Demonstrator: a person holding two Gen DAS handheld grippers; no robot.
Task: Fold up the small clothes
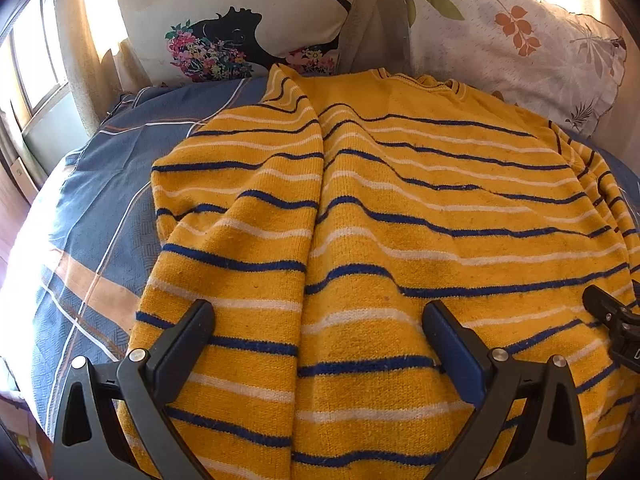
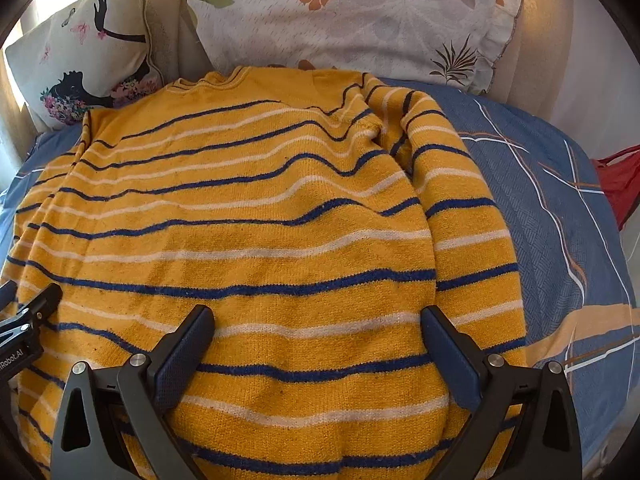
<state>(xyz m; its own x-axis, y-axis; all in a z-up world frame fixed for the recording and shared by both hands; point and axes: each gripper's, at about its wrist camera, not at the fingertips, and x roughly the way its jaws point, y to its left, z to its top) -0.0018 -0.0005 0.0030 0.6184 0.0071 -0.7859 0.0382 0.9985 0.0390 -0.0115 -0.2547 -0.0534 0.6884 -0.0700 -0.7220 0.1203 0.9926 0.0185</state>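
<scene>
A yellow knitted sweater [image 1: 400,208] with blue and white stripes lies spread on the bed, neck toward the pillows; it also fills the right wrist view [image 2: 240,208]. Its left sleeve [image 1: 248,208] is folded in over the body, and its right sleeve [image 2: 460,208] lies along the right side. My left gripper [image 1: 318,320] is open and empty above the sweater's lower left part. My right gripper [image 2: 318,320] is open and empty above its lower right part. The right gripper's edge shows in the left wrist view [image 1: 616,320], and the left gripper's edge in the right wrist view [image 2: 28,320].
A blue patterned bedsheet [image 1: 92,208] covers the bed. A printed cushion [image 1: 224,20] and a leaf-print pillow [image 2: 352,20] stand at the head. A red cloth [image 2: 616,184] lies at the right edge. A window [image 1: 32,60] is on the left.
</scene>
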